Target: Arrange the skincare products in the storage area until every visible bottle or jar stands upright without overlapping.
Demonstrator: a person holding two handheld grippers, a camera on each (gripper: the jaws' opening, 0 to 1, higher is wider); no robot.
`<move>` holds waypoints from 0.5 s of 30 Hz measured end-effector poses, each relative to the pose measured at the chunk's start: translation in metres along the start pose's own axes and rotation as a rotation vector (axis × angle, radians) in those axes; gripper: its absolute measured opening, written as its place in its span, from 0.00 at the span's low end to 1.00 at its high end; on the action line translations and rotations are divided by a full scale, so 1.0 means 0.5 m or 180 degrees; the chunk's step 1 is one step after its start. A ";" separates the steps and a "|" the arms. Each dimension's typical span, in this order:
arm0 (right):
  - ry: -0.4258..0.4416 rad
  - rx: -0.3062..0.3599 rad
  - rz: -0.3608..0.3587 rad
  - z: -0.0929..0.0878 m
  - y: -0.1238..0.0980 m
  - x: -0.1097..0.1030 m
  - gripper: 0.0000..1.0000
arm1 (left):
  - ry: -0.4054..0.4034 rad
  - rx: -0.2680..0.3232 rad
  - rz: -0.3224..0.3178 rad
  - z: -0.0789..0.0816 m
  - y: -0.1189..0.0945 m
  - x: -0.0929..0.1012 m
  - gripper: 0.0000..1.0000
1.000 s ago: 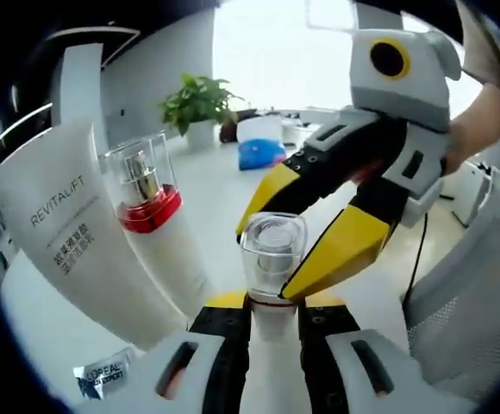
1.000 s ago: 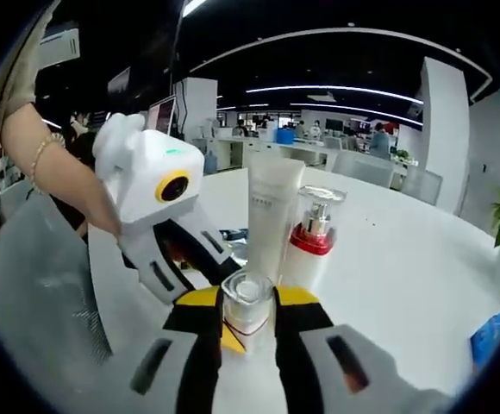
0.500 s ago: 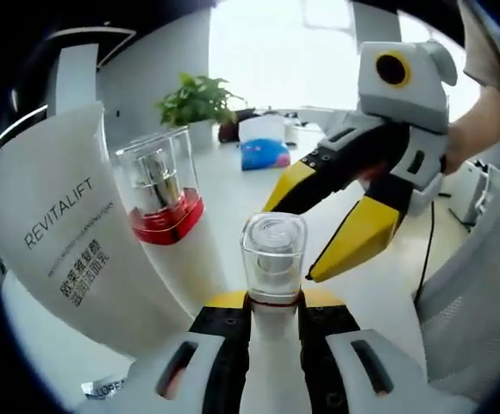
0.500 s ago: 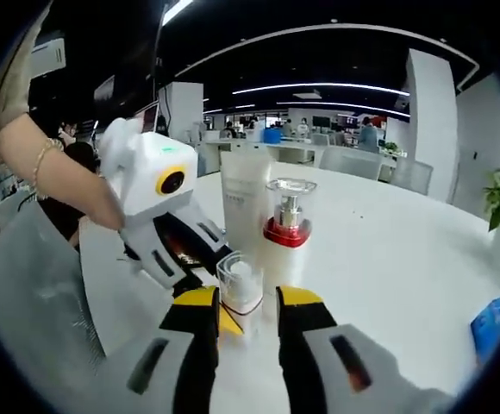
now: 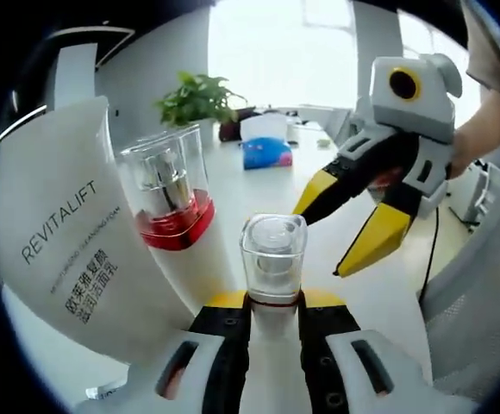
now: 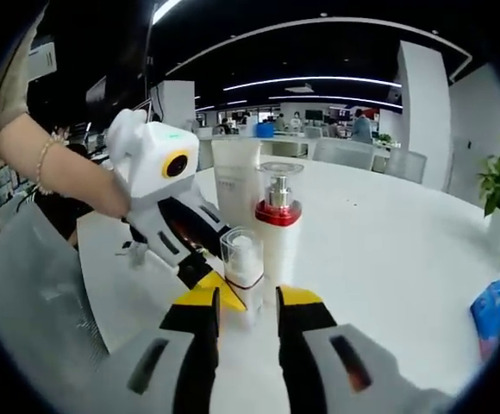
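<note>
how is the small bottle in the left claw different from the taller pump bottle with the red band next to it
The small bottle is shorter than the pump bottle. The small bottle is gripped by the left claw, while the pump bottle stands free on the white table. The small bottle has only a thin red line under its cap; the pump bottle has a broad red collar. Both are upright, with white bodies and clear caps. The right claw is open.

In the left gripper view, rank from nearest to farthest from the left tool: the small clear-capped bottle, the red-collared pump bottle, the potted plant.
1. Small clear-capped bottle, held between the jaws of the left tool.
2. Red-collared pump bottle, just left of it, beside the white tube.
3. Potted plant, far back on the table, upper left.
</note>
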State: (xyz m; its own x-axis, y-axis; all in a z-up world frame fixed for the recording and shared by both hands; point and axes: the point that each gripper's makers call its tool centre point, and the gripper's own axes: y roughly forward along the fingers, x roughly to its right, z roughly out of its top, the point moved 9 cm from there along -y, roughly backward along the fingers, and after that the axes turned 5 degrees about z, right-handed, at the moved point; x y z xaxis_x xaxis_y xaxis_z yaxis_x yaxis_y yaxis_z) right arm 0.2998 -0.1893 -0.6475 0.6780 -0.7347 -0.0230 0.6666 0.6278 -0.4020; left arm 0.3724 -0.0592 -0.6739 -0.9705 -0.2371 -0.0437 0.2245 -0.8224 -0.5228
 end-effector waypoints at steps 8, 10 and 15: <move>0.0012 -0.0006 -0.0006 0.000 -0.002 0.002 0.26 | -0.0020 -0.0029 0.0003 0.002 0.001 0.000 0.18; 0.0015 -0.0005 -0.0007 0.000 -0.002 0.001 0.26 | -0.0034 -0.0046 0.0000 0.002 0.000 0.001 0.19; 0.0019 -0.0005 -0.0006 0.000 -0.004 0.000 0.27 | -0.0030 -0.0080 -0.0013 0.005 -0.004 0.007 0.25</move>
State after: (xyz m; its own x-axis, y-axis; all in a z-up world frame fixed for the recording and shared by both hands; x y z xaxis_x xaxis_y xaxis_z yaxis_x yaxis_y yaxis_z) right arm 0.2988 -0.1906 -0.6465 0.6750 -0.7373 -0.0277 0.6673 0.6260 -0.4035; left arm 0.3687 -0.0597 -0.6711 -0.9705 -0.2386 -0.0336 0.2180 -0.8101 -0.5442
